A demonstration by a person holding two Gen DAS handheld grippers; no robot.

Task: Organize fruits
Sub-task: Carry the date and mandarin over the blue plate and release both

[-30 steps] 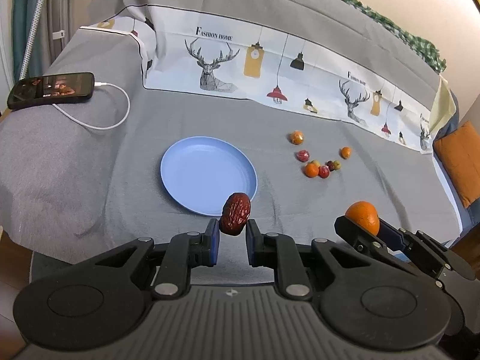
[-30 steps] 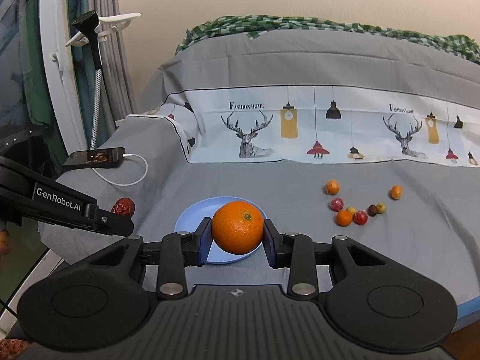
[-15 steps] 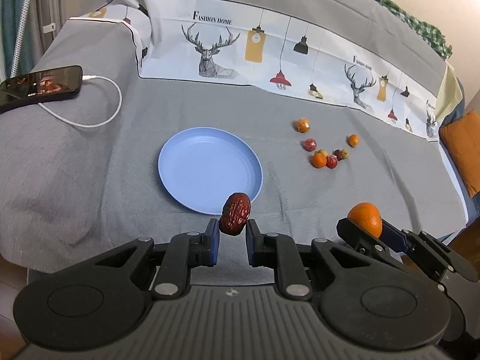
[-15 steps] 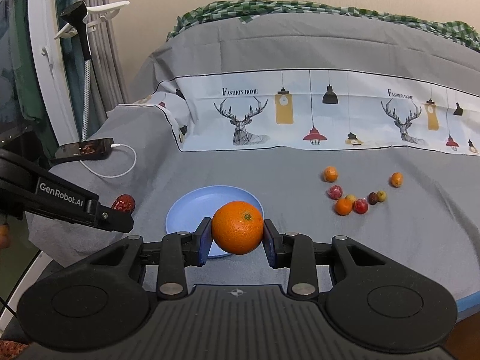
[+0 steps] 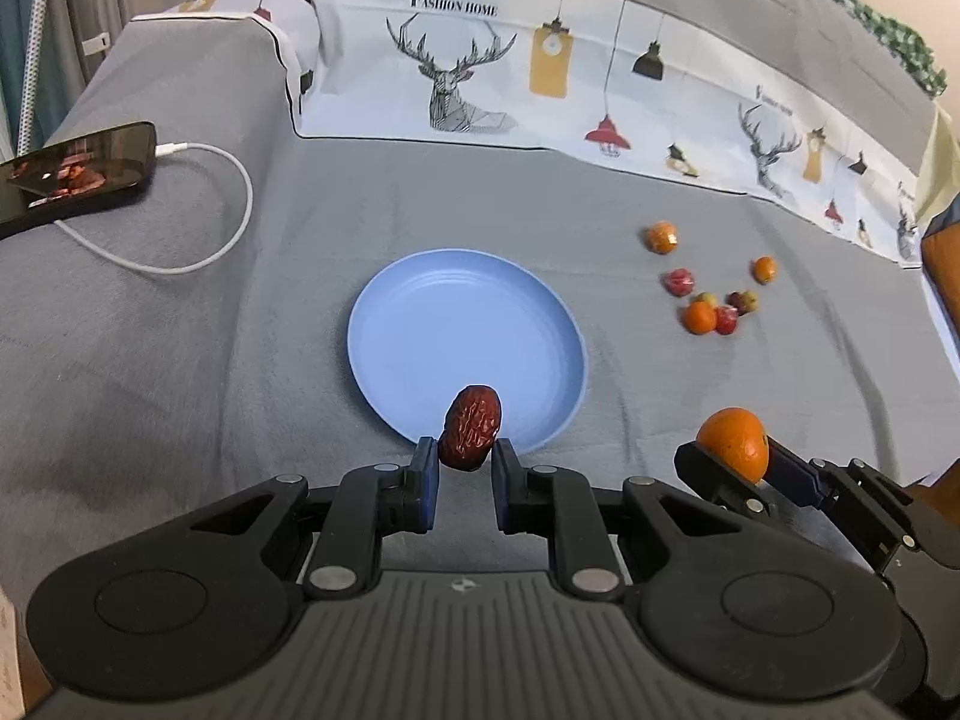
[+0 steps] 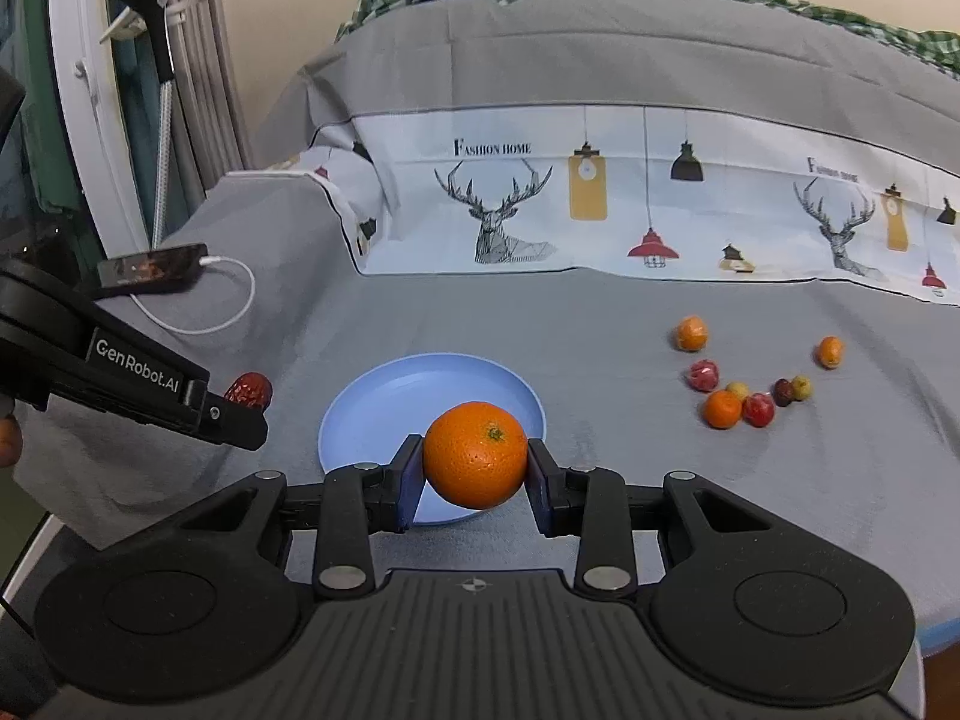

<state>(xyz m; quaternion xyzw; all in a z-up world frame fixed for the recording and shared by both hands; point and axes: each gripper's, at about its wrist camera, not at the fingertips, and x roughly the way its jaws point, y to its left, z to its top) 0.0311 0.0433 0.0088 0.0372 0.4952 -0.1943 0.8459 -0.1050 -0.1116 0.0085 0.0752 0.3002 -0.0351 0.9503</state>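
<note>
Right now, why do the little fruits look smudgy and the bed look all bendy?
In the left wrist view the small fruits are smeared by motion blur, while the red date in the left gripper stays sharp. In both views the fisheye lens bows the bedspread; the right wrist view shows the orange crisply, under soft, even light.

grey bed (image 5: 180, 360), blue plate (image 5: 420, 312), phone (image 5: 78, 171), small fruits (image 5: 699, 318)

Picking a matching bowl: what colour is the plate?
Light blue plate, plain; clearest in the left wrist view.
</note>
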